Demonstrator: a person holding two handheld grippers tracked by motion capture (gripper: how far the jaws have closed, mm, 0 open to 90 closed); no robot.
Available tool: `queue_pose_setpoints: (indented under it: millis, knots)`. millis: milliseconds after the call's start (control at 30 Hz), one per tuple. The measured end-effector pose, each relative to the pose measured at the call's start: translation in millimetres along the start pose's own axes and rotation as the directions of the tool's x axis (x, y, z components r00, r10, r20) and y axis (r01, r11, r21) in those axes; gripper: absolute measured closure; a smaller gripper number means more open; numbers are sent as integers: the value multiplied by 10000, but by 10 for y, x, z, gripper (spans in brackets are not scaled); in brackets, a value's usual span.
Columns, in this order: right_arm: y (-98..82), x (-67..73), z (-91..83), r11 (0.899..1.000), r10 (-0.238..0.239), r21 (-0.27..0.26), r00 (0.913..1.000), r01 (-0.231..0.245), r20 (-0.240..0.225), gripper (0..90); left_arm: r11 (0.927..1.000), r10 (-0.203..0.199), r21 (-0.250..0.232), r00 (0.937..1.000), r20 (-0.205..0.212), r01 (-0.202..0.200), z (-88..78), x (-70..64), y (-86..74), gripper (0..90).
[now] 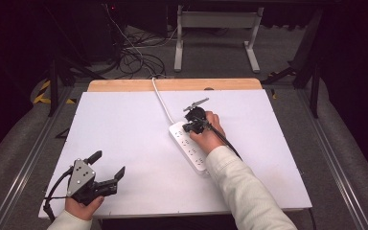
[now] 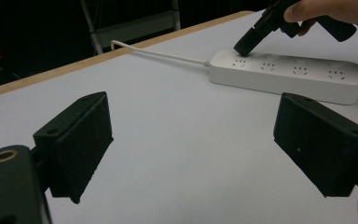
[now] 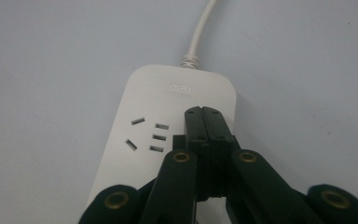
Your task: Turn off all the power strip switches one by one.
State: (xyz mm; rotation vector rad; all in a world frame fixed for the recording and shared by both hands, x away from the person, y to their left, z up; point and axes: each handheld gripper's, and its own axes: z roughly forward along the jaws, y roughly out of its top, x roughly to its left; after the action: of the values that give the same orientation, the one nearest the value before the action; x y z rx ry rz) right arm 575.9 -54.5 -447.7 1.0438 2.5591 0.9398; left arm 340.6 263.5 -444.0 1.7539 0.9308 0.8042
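A white power strip (image 1: 189, 146) is lying flat on the white table (image 1: 124, 139), right of the table's middle in the high view, running at a slant from its far end down toward the person's right sleeve (image 1: 239, 187). Its white cord (image 1: 162, 98) is leaving that far end and trailing away over the wooden back edge (image 1: 172, 85) of the table. The right gripper (image 1: 190, 126) is pointing down at the far end of the strip, with its jaws clenched tight together and nothing showing between them. In the right gripper view the closed tips (image 3: 203, 113) are pressing on, or sitting just above, the strip's top face (image 3: 168, 112), just beside the first group of socket slots (image 3: 149, 135) and close below the small embossed brand mark; whether they are actually touching the plastic I cannot tell. The left gripper view is showing the same pose from the side, the dark tip (image 2: 246, 46) meeting the strip's end (image 2: 286, 74) near the cord's entry. The left gripper (image 1: 109, 168) is resting well apart from the strip, near the front left part of the table, with its jaws spread wide and released, holding nothing; in its own view the two black pads (image 2: 81, 140) are standing far apart over bare table surface.
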Motion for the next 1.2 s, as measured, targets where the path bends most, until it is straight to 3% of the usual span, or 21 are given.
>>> queue_pose_setpoints:
  millis: [133,200,233,267,333,367,467,567,700,833,967,1200]
  knots:
    - [6,13,-1,9999,-134,-21,9999,135,96,900,10000,-7,2,10000,-13,7,-1,2,0,123]
    - [26,73,-107,9953,-849,-440,9960,861,295,900,10000,-49,0,10000,-6,49,0,5,-1,123]
    - [26,73,-107,9953,-849,-440,9960,861,295,900,10000,-51,12,10000,-12,51,3,7,-3,123]
    - [26,89,-169,9931,-786,-858,9968,795,143,900,10000,-38,47,10000,-31,38,7,13,-4,122]
    - [32,108,-294,9891,-859,-1201,9963,848,-41,895,9999,-103,33,9999,-19,103,17,16,-5,123]
    - [29,118,-361,9868,-914,-1354,9957,884,-156,770,10000,-74,47,10000,-33,74,16,13,-4,122]
    - [0,132,-533,9718,-1146,-2104,9931,1066,-263,552,10000,-15,48,10000,-23,15,8,0,-2,123]
    - [-74,134,-752,9533,-1324,-2727,9912,1299,91,442,10000,-31,32,10000,-68,31,5,-7,2,123]
    - [-198,114,-982,9390,-1206,-3240,9927,1153,38,354,10000,-55,47,10000,-70,55,16,-8,3,123]
    - [-380,79,-1162,9227,-1168,-3718,9930,1016,-184,325,9999,-114,48,9999,-54,115,23,-8,3,123]
    - [-577,25,-1290,9076,-1103,-4083,9939,977,-74,265,10000,-26,53,10000,-50,27,17,-13,9,122]
    - [-970,-88,-1468,8759,-640,-4805,9976,439,-256,165,10000,-72,44,10000,-23,73,8,-27,12,121]
